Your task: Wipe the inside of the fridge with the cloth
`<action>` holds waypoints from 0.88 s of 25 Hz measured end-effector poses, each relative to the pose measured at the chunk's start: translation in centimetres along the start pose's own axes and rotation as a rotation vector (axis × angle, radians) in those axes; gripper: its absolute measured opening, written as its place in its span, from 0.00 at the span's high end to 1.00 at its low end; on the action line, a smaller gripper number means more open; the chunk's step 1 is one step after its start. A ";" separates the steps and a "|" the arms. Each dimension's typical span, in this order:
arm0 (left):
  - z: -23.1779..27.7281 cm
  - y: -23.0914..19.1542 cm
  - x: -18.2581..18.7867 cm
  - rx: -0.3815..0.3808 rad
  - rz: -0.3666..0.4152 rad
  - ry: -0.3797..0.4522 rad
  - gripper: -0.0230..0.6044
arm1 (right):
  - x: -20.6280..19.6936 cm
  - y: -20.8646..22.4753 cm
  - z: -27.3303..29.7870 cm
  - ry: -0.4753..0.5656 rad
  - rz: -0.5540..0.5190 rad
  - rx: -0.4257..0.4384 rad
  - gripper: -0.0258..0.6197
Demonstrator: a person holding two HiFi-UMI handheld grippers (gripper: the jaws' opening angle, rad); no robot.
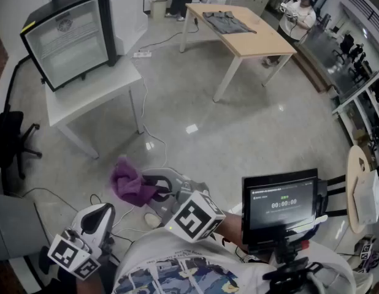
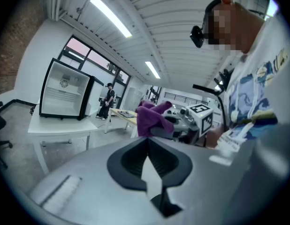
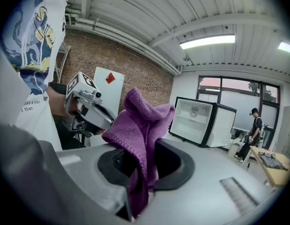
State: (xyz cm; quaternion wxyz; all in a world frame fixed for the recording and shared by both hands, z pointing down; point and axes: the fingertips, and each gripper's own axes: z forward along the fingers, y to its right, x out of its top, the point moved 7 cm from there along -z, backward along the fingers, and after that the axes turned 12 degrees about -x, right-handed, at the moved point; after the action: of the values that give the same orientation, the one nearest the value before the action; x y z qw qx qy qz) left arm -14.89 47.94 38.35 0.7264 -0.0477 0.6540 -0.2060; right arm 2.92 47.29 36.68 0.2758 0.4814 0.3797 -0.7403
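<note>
Your right tongs [image 3: 141, 173]: clamped on the cloth [image 3: 144, 122], purple, knitted, bunched, low before your torso. Your left tongs [image 2: 147, 148]: together, empty. Open floor [image 1: 251, 133] leads to the white desk [image 1: 113, 90] bearing the open fridge [image 1: 73, 41].

Bright ceiling strip lights [image 3: 208, 41] (fisheye-warped edges), glossy floor glare [image 1: 191, 128]

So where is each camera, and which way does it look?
Head view: on the head, looking down at the floor; shirt, left gripper, right gripper show.
Left gripper view: over its shut jaws, towards the purple cloth; shirt shows.
Right gripper view: over jaws gripping the cloth; left gripper shows.
All three share the fridge.
</note>
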 end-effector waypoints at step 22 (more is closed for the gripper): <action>8.1 -2.9 5.7 0.149 0.067 0.003 0.95 | -1.6 11.9 2.3 0.121 0.083 0.074 0.84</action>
State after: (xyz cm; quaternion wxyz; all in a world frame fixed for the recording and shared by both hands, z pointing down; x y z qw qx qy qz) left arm -7.36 41.66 35.17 0.7334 0.0288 0.6391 -0.2297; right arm 11.55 38.82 35.22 0.2648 0.5503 0.3477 -0.7114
